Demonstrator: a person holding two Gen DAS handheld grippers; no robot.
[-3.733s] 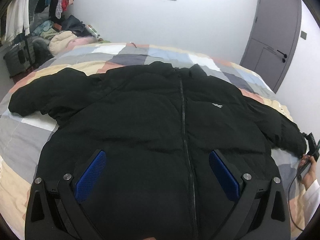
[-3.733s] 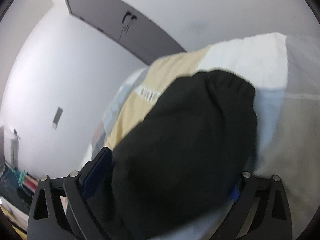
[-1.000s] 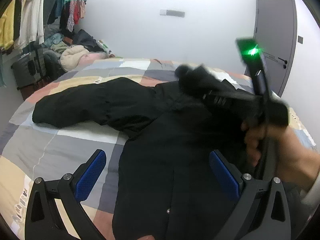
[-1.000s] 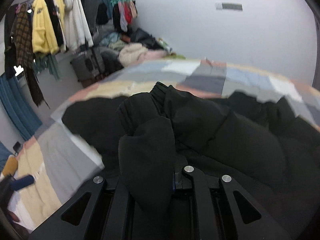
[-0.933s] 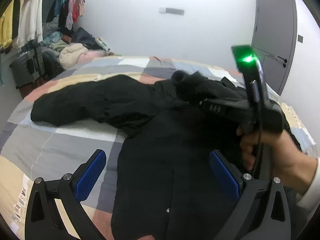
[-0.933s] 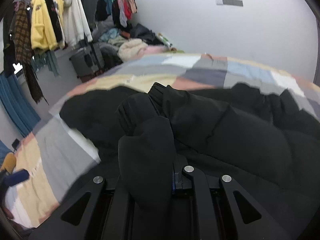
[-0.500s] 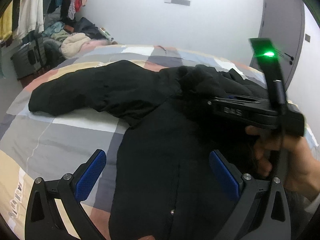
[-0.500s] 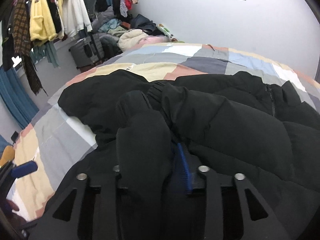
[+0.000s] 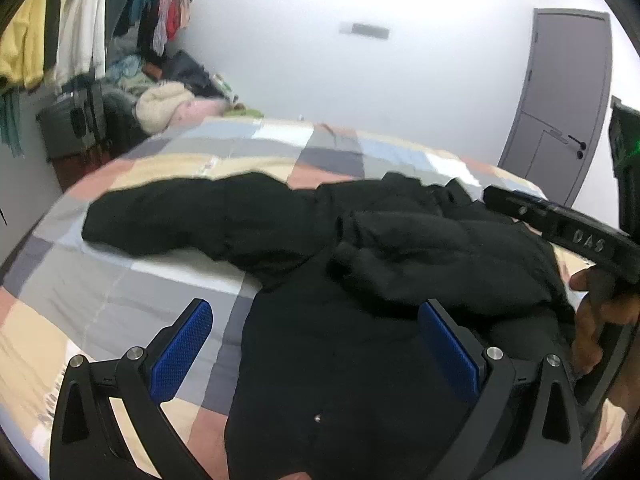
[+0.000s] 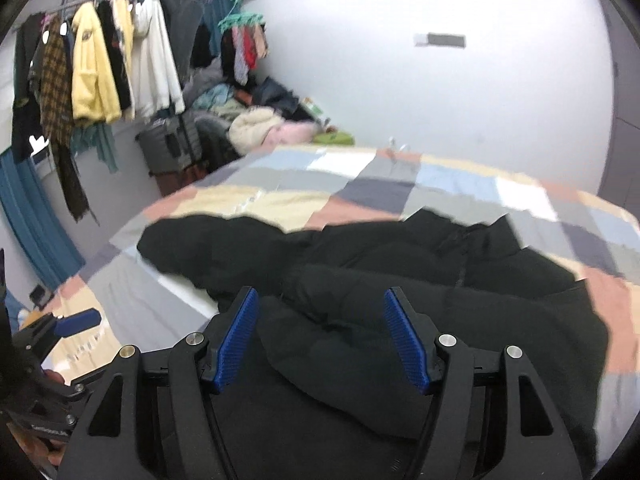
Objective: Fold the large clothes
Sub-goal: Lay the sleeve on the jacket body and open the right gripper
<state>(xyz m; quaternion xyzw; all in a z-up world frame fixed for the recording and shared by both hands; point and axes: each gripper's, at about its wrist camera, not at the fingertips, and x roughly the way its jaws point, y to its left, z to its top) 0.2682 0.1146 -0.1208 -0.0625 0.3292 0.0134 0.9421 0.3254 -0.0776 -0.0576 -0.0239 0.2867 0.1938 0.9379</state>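
Note:
A black puffer jacket [image 9: 360, 344] lies front up on the patchwork bed [image 9: 120, 280]. Its right sleeve [image 9: 420, 264] is folded across the chest; its left sleeve [image 9: 192, 216] stretches out to the left. My left gripper [image 9: 316, 344] is open and empty above the jacket's lower left edge. My right gripper [image 10: 320, 320] is open and empty just above the folded sleeve [image 10: 360, 320]. The jacket also shows in the right wrist view [image 10: 500, 280], with its left sleeve [image 10: 208, 244]. The right gripper's body shows at the right of the left wrist view [image 9: 560, 224].
A rack of hanging clothes [image 10: 100, 72] and a pile of clothes [image 10: 256, 120] with a dark suitcase [image 10: 168, 144] stand beyond the bed's far left. A grey door [image 9: 560, 112] is at the right. The left gripper shows at the lower left of the right wrist view [image 10: 60, 332].
My right gripper carried the right sleeve across the jacket's chest, opened and let it go, then drew back a little. The left gripper stayed open.

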